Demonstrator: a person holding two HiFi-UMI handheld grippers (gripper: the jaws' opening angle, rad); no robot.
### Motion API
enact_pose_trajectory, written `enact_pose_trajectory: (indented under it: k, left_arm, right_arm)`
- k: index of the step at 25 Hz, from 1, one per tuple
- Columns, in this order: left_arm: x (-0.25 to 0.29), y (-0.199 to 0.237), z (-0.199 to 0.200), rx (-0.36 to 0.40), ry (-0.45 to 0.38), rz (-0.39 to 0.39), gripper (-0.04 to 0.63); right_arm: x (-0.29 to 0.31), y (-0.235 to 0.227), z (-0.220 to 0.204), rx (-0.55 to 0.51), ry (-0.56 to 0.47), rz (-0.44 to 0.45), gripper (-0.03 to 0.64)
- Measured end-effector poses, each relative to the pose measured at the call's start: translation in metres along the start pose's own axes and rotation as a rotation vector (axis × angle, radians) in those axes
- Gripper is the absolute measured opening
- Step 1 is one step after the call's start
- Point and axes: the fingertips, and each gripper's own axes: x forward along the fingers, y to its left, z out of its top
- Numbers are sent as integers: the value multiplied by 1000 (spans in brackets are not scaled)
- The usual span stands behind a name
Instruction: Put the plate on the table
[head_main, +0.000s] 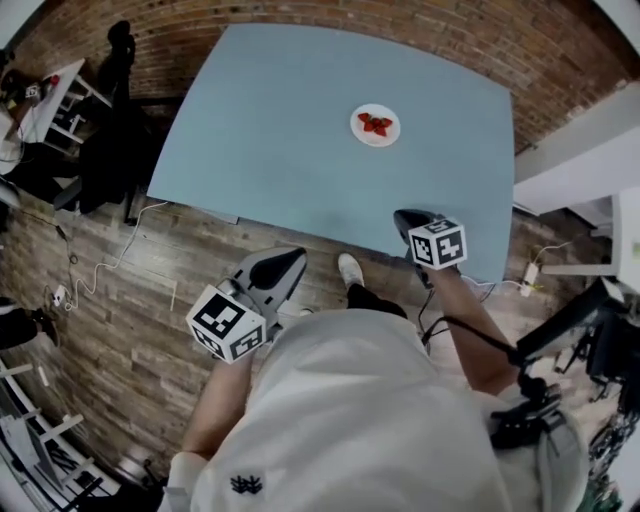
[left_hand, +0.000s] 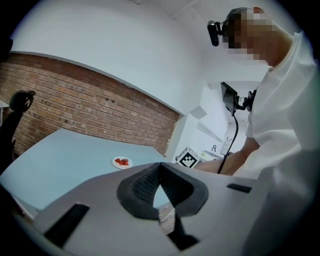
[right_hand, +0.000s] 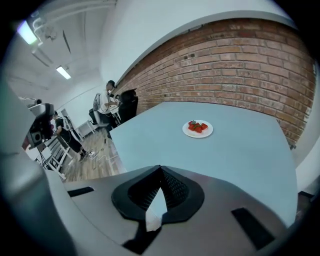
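— At the tips of the left tongs (left_hand: 160, 164), what is there?

— Nothing. Its jaws are pressed together with no thing between them. It hangs over the wooden floor (head_main: 120, 290), just off the near edge of the surface (head_main: 270, 120). The right tongs (right_hand: 160, 167) are closed and empty too, poised above the near right corner of that surface.

— And the plate?

— The plate (head_main: 357, 127) sits flat on the surface, towards the far side, well apart from both tongs. By my reading it is already where the task wants it.

— So what does doing this step well ask for?

— Mostly restraint, I think. Draw both tongs back from the near edge, lifted clear of the surface, so that nothing nudges the plate. If it needed shifting, I would open one pair wide and come in low at the rim. Then I would pinch the bare rim only and carry it level.

— Why level?

— It holds a small heap of red fruit, strawberries (head_main: 376, 124) by the look, lying loose in the middle. Tilt it and they would likely roll. It is the only container I see on the surface.
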Motion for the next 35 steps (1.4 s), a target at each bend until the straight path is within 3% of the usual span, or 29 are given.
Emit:
enact_pose_trajectory:
  k: [9, 16, 24, 35]
  left_arm:
    - [-52, -36, -40, -4, -4, -65, 0]
    - [-75, -59, -70, 80, 80, -80, 0]
    - [-86, -74, -85, 89, 121, -140, 0]
    - [-109, -67, -88, 91, 132, -123, 1]
  right_arm:
    - [-68, 92, -41, -47, -38, 4, 9]
    - [-104, 152, -58, -107, -70, 38, 9]
    - [-116, 197, -63, -145, -109, 63, 9]
    - [-113, 231, -54, -216, -107, 96, 9]
